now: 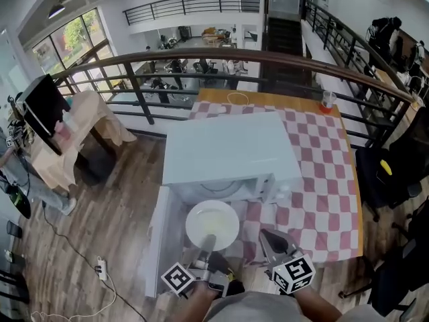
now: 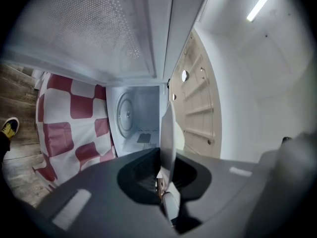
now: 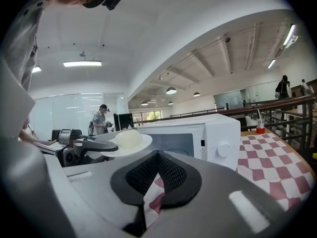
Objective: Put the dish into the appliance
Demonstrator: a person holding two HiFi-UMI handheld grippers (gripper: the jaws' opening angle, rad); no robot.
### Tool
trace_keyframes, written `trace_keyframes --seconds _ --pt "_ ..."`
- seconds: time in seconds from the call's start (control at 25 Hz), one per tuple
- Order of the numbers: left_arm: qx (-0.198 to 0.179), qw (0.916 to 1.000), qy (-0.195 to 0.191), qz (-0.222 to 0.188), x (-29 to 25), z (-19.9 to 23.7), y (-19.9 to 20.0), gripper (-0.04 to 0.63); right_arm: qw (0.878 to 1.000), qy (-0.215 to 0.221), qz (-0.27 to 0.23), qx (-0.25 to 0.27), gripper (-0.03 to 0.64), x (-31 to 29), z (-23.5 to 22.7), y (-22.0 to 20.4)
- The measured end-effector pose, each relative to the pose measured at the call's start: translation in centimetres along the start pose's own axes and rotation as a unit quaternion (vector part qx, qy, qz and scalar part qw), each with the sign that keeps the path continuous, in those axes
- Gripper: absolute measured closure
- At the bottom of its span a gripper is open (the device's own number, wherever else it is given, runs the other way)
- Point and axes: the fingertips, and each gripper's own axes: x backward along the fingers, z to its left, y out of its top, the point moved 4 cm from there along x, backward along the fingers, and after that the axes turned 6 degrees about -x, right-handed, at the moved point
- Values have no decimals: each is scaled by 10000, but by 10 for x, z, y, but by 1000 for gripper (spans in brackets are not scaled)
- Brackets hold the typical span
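Observation:
A white dish (image 1: 212,225) hangs level in front of the open white microwave (image 1: 228,146), just outside its cavity. My left gripper (image 1: 206,245) is shut on the dish's near rim. In the left gripper view the dish (image 2: 167,130) shows edge-on between the jaws, with the cavity and its turntable (image 2: 126,115) behind it. My right gripper (image 1: 269,239) hovers to the right of the dish, shut and holding nothing. In the right gripper view the dish (image 3: 129,142) sits in the left gripper (image 3: 84,148), before the microwave (image 3: 198,138).
The microwave door (image 1: 155,240) hangs open at the left of the cavity. A red-and-white checked cloth (image 1: 322,173) covers the table. A cup (image 1: 327,100) stands at the far right corner. A railing (image 1: 268,59) runs behind the table.

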Motion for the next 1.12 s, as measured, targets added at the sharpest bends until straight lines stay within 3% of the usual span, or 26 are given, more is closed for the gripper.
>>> trace_keyframes --seconds 0.8,1.12 --pt "43 9995 96 -297 13 13 37 568 9999 65 73 85 618 -33 23 0" --pt "32 9998 -19 -188 -1 9 37 569 9999 -54 53 156 618 -42 19 3"
